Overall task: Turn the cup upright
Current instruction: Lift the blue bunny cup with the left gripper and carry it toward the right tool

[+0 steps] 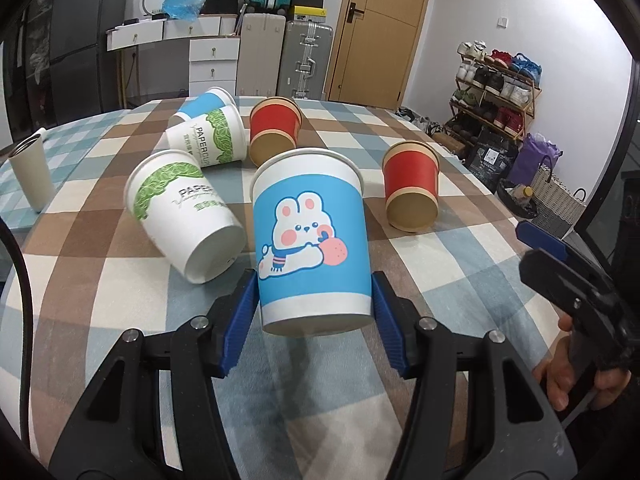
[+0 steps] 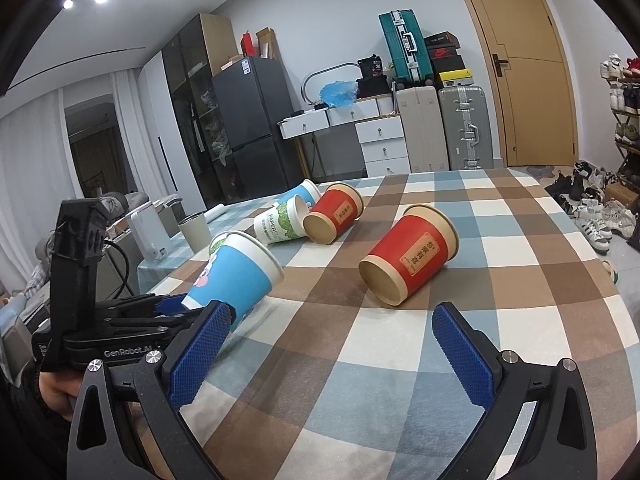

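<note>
My left gripper is shut on a blue paper cup with a rabbit print, gripping it near its base. The cup is lifted off the checkered tablecloth and tilted, mouth pointing up and away. In the right wrist view the same cup leans with its mouth up to the right, held by the left gripper. My right gripper is open and empty above the cloth, facing a red cup lying on its side.
Several other cups lie on their sides: a white and green one, another white and green one, a blue one, two red ones. A beige tumbler stands at the left table edge.
</note>
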`<state>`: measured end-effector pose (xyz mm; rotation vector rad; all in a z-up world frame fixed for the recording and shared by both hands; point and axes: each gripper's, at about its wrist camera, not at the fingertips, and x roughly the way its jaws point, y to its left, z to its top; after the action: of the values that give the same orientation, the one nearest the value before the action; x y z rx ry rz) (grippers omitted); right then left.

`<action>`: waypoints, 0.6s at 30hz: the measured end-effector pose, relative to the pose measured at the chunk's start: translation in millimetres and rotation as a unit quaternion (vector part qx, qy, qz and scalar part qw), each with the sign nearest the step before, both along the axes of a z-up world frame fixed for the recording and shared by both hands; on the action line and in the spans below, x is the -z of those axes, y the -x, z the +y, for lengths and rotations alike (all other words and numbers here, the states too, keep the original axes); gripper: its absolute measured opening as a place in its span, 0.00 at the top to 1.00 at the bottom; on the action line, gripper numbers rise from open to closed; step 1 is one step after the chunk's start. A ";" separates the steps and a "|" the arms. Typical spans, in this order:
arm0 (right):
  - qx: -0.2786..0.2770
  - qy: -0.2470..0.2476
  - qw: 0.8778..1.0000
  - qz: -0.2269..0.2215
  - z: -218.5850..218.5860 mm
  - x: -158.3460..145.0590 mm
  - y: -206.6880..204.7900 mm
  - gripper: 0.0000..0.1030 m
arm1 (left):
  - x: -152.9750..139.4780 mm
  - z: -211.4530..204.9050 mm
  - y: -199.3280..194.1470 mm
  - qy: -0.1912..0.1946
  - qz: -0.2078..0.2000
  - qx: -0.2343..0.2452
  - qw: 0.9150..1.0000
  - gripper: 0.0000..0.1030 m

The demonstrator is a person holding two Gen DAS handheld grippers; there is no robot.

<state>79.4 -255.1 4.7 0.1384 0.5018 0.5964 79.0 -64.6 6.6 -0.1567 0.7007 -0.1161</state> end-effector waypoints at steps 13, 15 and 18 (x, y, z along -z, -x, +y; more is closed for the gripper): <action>-0.039 0.013 0.999 -0.013 23.1 2.9 11.3 0.00 | 7.7 13.8 47.9 0.021 -0.001 -0.008 1.000 0.48; -0.042 0.022 0.999 -0.014 27.2 5.0 12.7 0.00 | 7.6 13.7 52.0 0.022 -0.003 -0.008 1.000 0.48; -0.043 0.031 0.998 -0.014 30.0 6.3 13.3 0.00 | 7.5 11.8 55.4 0.024 -0.005 -0.009 1.000 0.48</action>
<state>66.1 -225.1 -1.5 0.0496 0.5000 0.6652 23.6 -52.8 -0.9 -0.2086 0.6874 -0.1171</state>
